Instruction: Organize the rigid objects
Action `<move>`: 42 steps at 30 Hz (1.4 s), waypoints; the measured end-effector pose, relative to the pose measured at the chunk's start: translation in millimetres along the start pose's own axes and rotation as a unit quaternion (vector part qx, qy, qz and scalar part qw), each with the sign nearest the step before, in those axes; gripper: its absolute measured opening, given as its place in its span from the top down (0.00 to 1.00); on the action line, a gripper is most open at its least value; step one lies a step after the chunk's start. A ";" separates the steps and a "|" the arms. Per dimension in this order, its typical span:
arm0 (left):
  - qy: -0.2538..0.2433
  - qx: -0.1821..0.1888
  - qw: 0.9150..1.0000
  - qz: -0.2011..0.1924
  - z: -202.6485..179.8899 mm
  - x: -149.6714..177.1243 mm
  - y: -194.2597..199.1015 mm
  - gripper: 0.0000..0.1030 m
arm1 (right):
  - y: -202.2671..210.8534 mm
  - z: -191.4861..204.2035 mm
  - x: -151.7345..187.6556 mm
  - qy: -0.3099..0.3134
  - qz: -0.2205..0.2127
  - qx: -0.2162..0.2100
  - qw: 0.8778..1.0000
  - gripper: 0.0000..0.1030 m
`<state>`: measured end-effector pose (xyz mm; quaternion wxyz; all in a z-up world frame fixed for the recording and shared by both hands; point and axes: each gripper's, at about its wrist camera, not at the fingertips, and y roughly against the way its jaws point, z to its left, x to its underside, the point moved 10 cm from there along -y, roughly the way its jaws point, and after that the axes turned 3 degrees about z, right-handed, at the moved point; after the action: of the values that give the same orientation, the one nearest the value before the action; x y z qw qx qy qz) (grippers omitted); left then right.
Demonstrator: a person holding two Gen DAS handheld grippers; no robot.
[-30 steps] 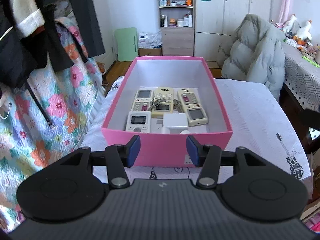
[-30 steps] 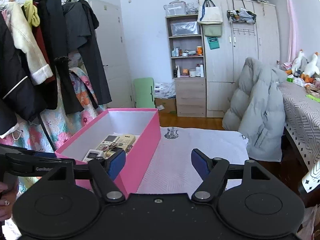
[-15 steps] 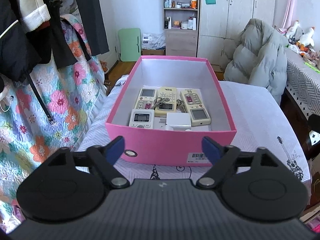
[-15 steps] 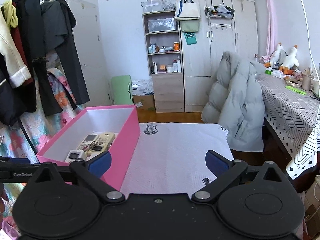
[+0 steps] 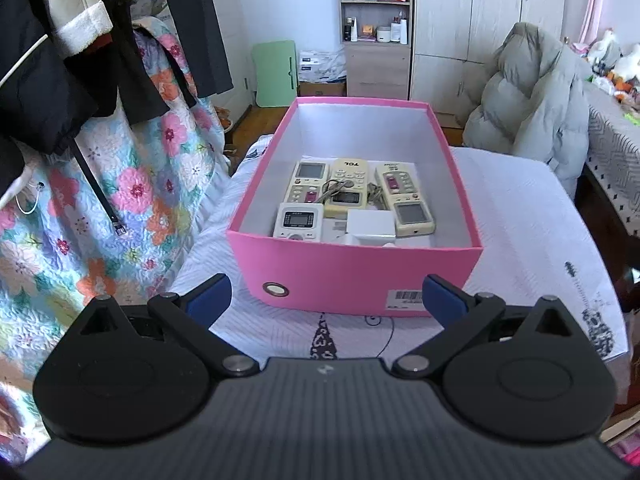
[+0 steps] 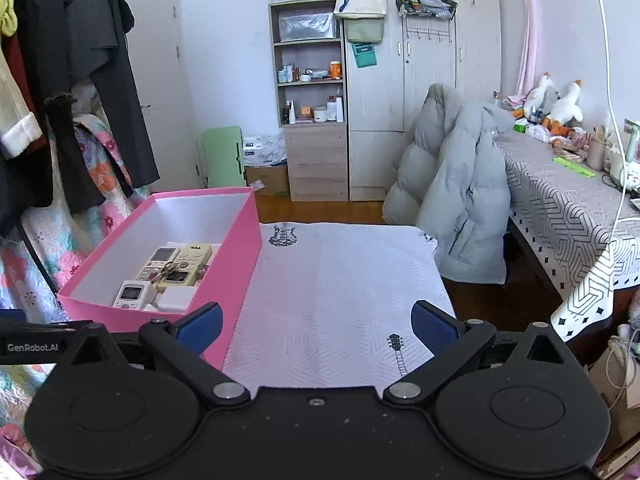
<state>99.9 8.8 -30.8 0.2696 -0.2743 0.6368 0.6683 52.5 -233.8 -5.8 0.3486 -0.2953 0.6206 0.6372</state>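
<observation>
A pink box (image 5: 352, 276) stands on the white-covered table (image 5: 520, 232). Inside lie several cream remote controls (image 5: 346, 188), a bunch of keys (image 5: 336, 190) and a small white box (image 5: 370, 224). My left gripper (image 5: 326, 300) hovers just short of the box's near wall, its jaws still opening, wide, with nothing pressed by the pads. In the right wrist view the pink box (image 6: 236, 264) sits at the left with the remotes (image 6: 180, 264) inside. My right gripper (image 6: 316, 326) stands open over the bare cloth beside the box, holding nothing.
Hanging clothes and a floral quilt (image 5: 100, 184) crowd the left side. A chair with a grey puffer jacket (image 6: 456, 200) stands behind the table. A patterned-cloth table (image 6: 572, 204) with clutter is at the right. Shelves and a wardrobe (image 6: 400, 80) line the far wall.
Both grippers' jaws have spread wide apart. The left gripper has drawn back a little from the box's near wall. The right view has swung so the box sits further left.
</observation>
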 end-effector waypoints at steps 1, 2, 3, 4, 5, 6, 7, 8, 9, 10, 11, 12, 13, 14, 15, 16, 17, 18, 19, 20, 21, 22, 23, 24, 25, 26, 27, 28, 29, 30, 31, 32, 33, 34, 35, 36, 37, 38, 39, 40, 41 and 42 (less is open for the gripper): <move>0.001 -0.001 1.000 -0.002 0.1 -0.5 0.9 0.00 | 0.1 0.1 -0.1 -0.002 0.000 0.001 1.000 0.01; 0.000 -0.003 1.000 -0.003 0.1 -0.3 1.1 0.00 | 0.8 0.7 0.4 0.000 0.001 0.004 1.000 0.01; -0.006 -0.004 1.000 -0.002 -0.7 -0.2 1.3 0.00 | 1.4 1.3 1.3 0.004 0.001 0.009 1.000 0.01; -0.011 -0.003 1.000 -0.001 -1.8 0.1 1.3 0.00 | 2.0 1.6 1.8 0.008 0.001 0.012 1.000 0.01; -0.013 -0.003 1.000 0.000 -2.1 0.4 0.9 0.00 | 2.5 2.0 2.8 0.012 0.001 0.013 1.000 0.01; -0.016 -0.002 1.000 0.000 -3.0 1.3 1.4 0.00 | 3.5 3.3 4.1 0.012 0.003 0.010 1.000 0.01; -0.016 -0.002 1.000 0.001 -3.5 2.1 1.7 0.00 | 4.2 4.4 4.8 0.011 0.004 0.007 1.000 0.01; -0.017 -0.002 1.000 0.001 -3.6 3.0 2.1 0.00 | 5.3 5.4 4.2 0.009 0.005 0.004 1.000 0.01; -0.018 -0.001 1.000 0.003 -3.9 4.2 2.6 0.00 | 6.5 6.1 4.1 0.008 0.004 0.001 1.000 0.01; -0.019 -0.001 1.000 0.004 -3.8 4.8 2.8 0.00 | 7.9 7.1 3.7 0.007 0.003 0.001 1.000 0.01; -0.021 -0.001 1.000 0.005 -3.5 5.5 3.1 0.00 | 9.3 7.8 3.1 0.007 0.002 0.002 1.000 0.01; -0.022 -0.002 1.000 0.005 -3.0 6.2 3.4 0.00 | 9.9 7.3 2.2 0.009 0.000 0.003 1.000 0.01; -0.022 -0.004 1.000 0.006 -1.8 6.7 3.6 0.00 | 10.9 7.8 2.0 0.010 -0.001 0.004 1.000 0.01; -0.022 -0.005 1.000 0.006 -1.4 6.7 3.4 0.00 | 11.7 8.6 1.8 0.011 -0.002 0.005 1.000 0.01; -0.023 -0.005 1.000 0.005 -0.6 6.8 3.2 0.00 | 12.3 9.0 2.0 0.011 -0.004 0.005 1.000 0.01; -0.026 -0.004 1.000 0.005 -0.2 6.8 2.7 0.00 | 12.3 9.4 2.1 0.013 -0.005 0.005 1.000 0.01; -0.028 -0.004 1.000 0.005 0.2 7.2 2.3 0.00 | 11.3 9.9 2.6 0.014 -0.005 0.005 1.000 0.01; -0.029 -0.005 1.000 0.006 0.4 7.7 1.6 0.00 | 10.2 9.8 3.4 0.015 -0.003 0.006 1.000 0.01; -0.028 -0.006 1.000 0.007 0.8 7.8 1.0 0.00 | 8.9 9.5 4.0 0.014 -0.001 0.007 1.000 0.01; -0.028 -0.006 1.000 0.007 1.0 8.4 0.2 0.00 | 8.0 9.1 4.9 0.012 0.000 0.006 1.000 0.01; -0.029 -0.005 1.000 0.009 0.7 9.1 -0.7 0.00 | 7.6 9.4 6.0 0.011 0.002 0.006 1.000 0.01; -0.030 -0.004 0.999 0.011 0.4 10.1 -1.5 0.00 | 6.9 9.2 6.5 0.010 0.003 0.006 1.000 0.01; -0.032 -0.002 0.999 0.013 -0.2 10.7 -2.3 0.00 | 6.6 9.1 6.8 0.010 0.003 0.007 1.000 0.01; -0.034 -0.002 0.999 0.014 -0.9 11.3 -3.0 0.00 | 6.4 8.8 6.9 0.011 0.003 0.007 1.000 0.01; -0.035 -0.002 0.999 0.015 -1.0 11.3 -3.5 0.00 | 6.2 8.6 6.9 0.011 0.003 0.009 1.000 0.01; -0.038 -0.003 0.999 0.015 -1.1 11.7 -4.6 0.00 | 6.3 8.3 7.1 0.010 0.003 0.010 1.000 0.01; -0.039 -0.004 0.999 0.015 -1.6 11.8 -5.1 0.00 | 6.0 8.6 7.0 0.009 0.003 0.011 1.000 0.01; -0.040 -0.005 0.999 0.015 -2.0 12.0 -5.6 0.00 | 5.9 8.6 7.0 0.008 0.002 0.012 1.000 0.01; -0.041 -0.005 0.999 0.016 -2.1 10.4 -7.1 0.00 | 5.6 8.6 7.1 0.007 0.002 0.012 1.000 0.01; -0.041 -0.004 0.999 0.016 -1.4 11.5 -7.0 0.00 | 5.1 8.7 7.0 0.006 0.002 0.014 1.000 0.01; -0.041 -0.002 0.999 0.016 -1.8 11.8 -7.5 0.00 | 4.6 9.2 7.0 0.007 0.002 0.015 1.000 0.01; -0.042 -0.001 0.999 0.018 -1.8 12.4 -8.0 0.00 | 4.4 9.4 7.2 0.006 0.002 0.016 1.000 0.01; -0.043 -0.001 0.999 0.020 -2.0 13.2 -8.8 0.00 | 4.0 9.7 7.5 0.006 0.003 0.017 1.000 0.01; -0.044 -0.001 0.999 0.021 -2.3 13.5 -9.5 0.00 | 4.2 10.1 7.7 0.006 0.003 0.017 1.000 0.01; -0.045 -0.001 0.999 0.021 -2.5 14.1 -9.7 0.00 | 4.0 10.8 7.8 0.007 0.004 0.016 1.000 0.01; -0.046 -0.001 0.999 0.022 -2.3 13.7 -9.7 0.00 | 4.2 11.6 8.0 0.008 0.003 0.015 1.000 0.01; -0.046 -0.001 0.999 0.022 -2.1 13.6 -9.8 0.00 | 4.9 12.5 8.4 0.008 0.003 0.015 1.000 0.01; -0.046 -0.002 0.999 0.020 -2.1 13.3 -9.5 0.00 | 4.9 13.2 8.5 0.009 0.003 0.015 1.000 0.01; -0.046 -0.002 0.999 0.019 -2.0 12.9 -9.2 0.00 | 5.1 14.0 8.5 0.009 0.002 0.014 1.000 0.01; -0.047 -0.002 0.999 0.016 -1.8 12.2 -8.6 0.00 | 5.4 14.5 8.6 0.008 0.000 0.013 1.000 0.01; -0.049 -0.001 0.999 0.013 -1.8 11.5 -7.8 0.00 | 5.2 14.6 8.7 0.007 -0.001 0.012 1.000 0.01; -0.051 -0.002 0.999 0.011 -1.8 10.9 -7.1 0.00 | 4.9 15.0 9.4 0.007 -0.001 0.013 1.000 0.01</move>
<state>97.3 7.5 -43.6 0.2940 -0.2337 0.6240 0.6852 43.9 -218.0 -9.7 0.3485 -0.2956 0.6310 0.6270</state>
